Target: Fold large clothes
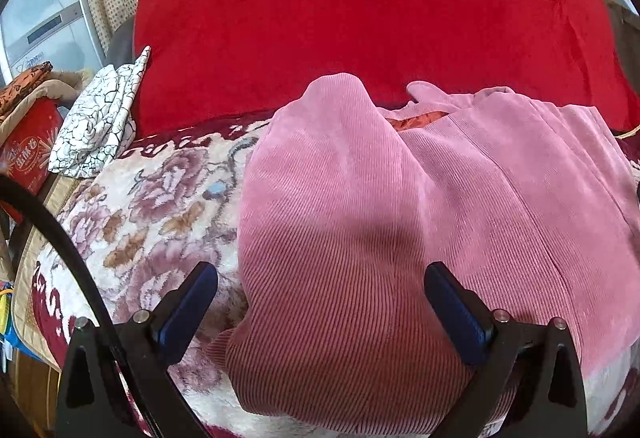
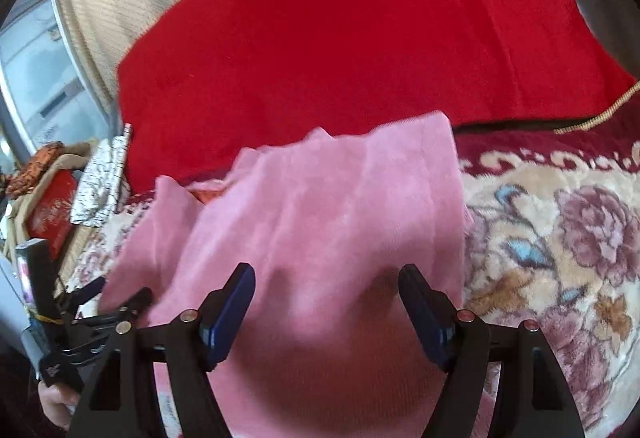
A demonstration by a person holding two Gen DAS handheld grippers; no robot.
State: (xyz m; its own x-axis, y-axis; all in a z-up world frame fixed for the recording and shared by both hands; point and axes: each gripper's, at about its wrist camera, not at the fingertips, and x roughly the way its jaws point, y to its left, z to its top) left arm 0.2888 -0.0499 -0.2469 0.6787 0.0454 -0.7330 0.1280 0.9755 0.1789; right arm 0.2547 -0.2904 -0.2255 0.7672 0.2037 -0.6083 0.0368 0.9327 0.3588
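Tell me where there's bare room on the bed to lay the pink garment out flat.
Bare floral blanket lies left of the pink garment, below the patterned white cloth, and again right of the garment. Behind, the red quilt crowds the space; the left edge is cluttered by a red box.

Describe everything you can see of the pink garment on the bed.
The pink garment is a large ribbed, corduroy-like piece, soft and velvety. It lies spread but rumpled on the floral blanket, its far edge near the red quilt. A sleeve-like fold runs up its middle, and an orange-red lining shows at an opening near the top. Both grippers stand open over its near part; whether the pads touch the cloth cannot be told.
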